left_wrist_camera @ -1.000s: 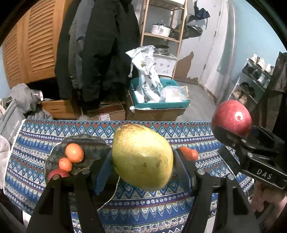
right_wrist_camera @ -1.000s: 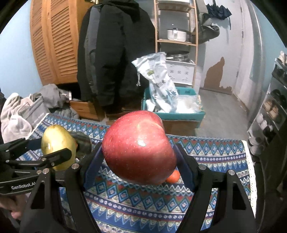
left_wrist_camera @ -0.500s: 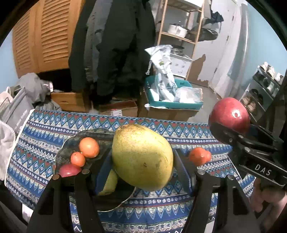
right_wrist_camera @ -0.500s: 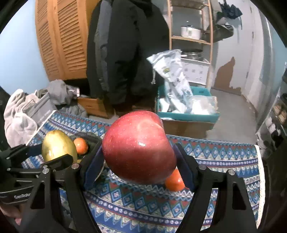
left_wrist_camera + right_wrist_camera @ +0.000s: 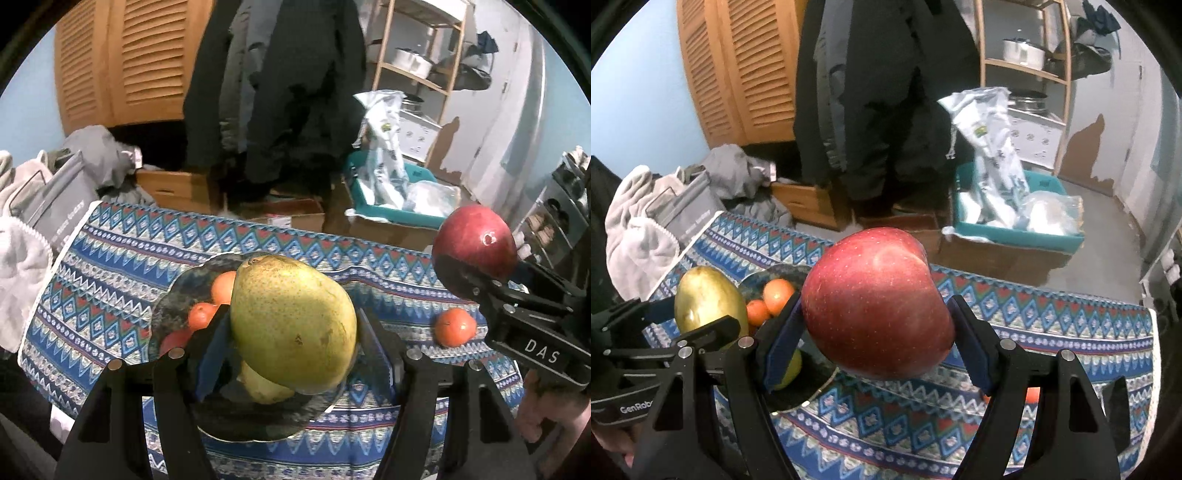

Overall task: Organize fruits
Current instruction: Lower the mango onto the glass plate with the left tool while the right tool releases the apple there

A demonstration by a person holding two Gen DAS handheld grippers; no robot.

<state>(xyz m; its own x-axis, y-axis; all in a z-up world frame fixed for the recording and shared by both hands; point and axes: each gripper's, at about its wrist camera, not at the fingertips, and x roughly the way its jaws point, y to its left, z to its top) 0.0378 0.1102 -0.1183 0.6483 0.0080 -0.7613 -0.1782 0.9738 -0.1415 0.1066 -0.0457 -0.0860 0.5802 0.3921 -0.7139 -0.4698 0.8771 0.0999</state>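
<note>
Pear and apple — both clamped, above plate

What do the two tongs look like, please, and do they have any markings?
Both tongs are black, with angular frames, silver bolts and blue pads. The left tongs show white "GenRobo" lettering on the side, the right tongs show white "DAS". No sleeve or cable is visible.

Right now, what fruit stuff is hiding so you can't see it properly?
- Plate: left wrist view, its middle sits behind the held pear and the left gripper.
- Second pear on the plate: only its lower part peeks out under the held pear.
- Loose orange on the cloth: right wrist view, mostly behind the right gripper holding the apple.
</note>
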